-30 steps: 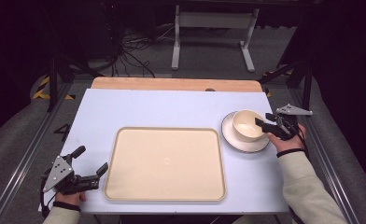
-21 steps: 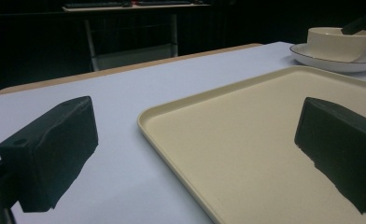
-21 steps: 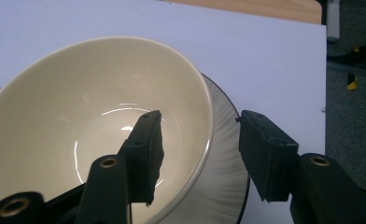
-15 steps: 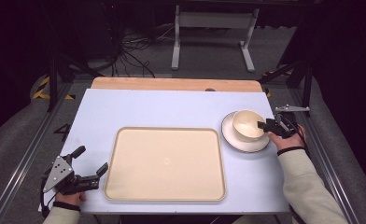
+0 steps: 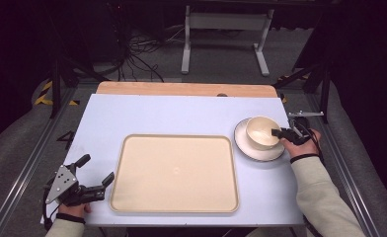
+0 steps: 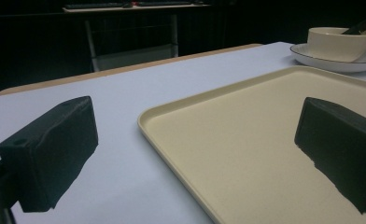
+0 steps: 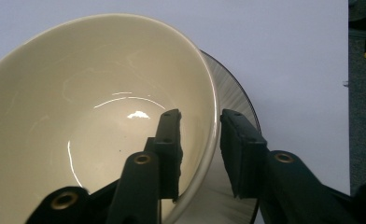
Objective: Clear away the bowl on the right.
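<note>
A cream bowl (image 5: 259,129) sits on a dark-rimmed cream plate (image 5: 257,153) at the table's right side. My right gripper (image 5: 276,133) is at the bowl's near-right rim. In the right gripper view the right gripper (image 7: 200,116) has one jaw inside the bowl (image 7: 102,116) and the other outside, closed narrowly on the wall, above the plate (image 7: 232,93). An empty beige tray (image 5: 176,173) lies in the middle. My left gripper (image 5: 97,168) rests open at the front left, beside the tray's near-left corner. Its jaws (image 6: 195,135) frame the tray (image 6: 246,130), with the bowl (image 6: 340,42) far off.
The pale blue table top (image 5: 172,116) has a wooden strip (image 5: 181,89) along its far edge. Metal rails run down both sides. A white stand (image 5: 221,29) and cables sit on the floor behind the table.
My right gripper has shifted slightly left and lower at the bowl's rim. The left gripper, tray, bowl and plate have stayed where they were.
</note>
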Demonstrator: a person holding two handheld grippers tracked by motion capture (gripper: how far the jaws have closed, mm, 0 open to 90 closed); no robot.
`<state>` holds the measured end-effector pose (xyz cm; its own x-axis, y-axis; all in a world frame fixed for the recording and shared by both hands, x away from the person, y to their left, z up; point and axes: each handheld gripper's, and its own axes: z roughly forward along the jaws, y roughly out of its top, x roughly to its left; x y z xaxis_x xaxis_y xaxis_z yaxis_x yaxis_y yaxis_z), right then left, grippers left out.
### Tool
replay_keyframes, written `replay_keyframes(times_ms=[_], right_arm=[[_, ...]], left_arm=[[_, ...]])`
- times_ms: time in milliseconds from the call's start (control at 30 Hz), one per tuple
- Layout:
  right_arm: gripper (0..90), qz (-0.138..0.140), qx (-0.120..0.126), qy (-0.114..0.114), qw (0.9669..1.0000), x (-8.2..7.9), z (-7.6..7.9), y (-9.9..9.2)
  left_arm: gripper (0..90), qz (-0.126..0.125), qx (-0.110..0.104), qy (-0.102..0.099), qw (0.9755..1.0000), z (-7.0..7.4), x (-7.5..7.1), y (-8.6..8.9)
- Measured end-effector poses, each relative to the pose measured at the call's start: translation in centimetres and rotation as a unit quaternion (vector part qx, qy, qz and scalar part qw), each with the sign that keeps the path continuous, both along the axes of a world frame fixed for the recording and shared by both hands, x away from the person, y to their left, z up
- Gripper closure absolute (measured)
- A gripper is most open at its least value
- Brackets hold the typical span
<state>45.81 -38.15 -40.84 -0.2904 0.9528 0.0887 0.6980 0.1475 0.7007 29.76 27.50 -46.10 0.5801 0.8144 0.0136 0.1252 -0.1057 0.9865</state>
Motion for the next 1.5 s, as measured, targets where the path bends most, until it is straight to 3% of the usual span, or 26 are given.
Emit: replay_keyframes(times_ms=[133,233,400,833,1200,1500], right_arm=[[78.2,-0.006,-0.022,0.0,0.9997,0.1,0.2,0.6],[81.9,-0.023,-0.017,0.006,0.9996,0.1,0.2,0.8],[82.4,-0.027,-0.015,0.011,0.9995,0.1,0.3,1.0],[83.7,-0.052,0.018,0.029,0.9981,0.1,0.5,0.9],[83.8,-0.072,0.027,0.029,0.9966,-0.1,1.1,0.9],[83.7,-0.071,0.024,0.027,0.9968,-0.3,2.0,0.9]], left_arm=[[0.2,0.0,0.001,0.001,1.0,0.0,0.0,0.0],[0.2,0.0,0.001,0.001,1.0,0.0,0.0,0.0],[0.2,0.0,0.001,0.001,1.0,0.0,0.0,0.0],[0.2,0.0,0.001,0.001,1.0,0.0,0.0,0.0],[0.2,0.001,-0.001,0.001,1.0,0.0,0.0,0.0],[0.2,0.001,-0.001,0.001,1.0,0.0,0.0,0.0]])
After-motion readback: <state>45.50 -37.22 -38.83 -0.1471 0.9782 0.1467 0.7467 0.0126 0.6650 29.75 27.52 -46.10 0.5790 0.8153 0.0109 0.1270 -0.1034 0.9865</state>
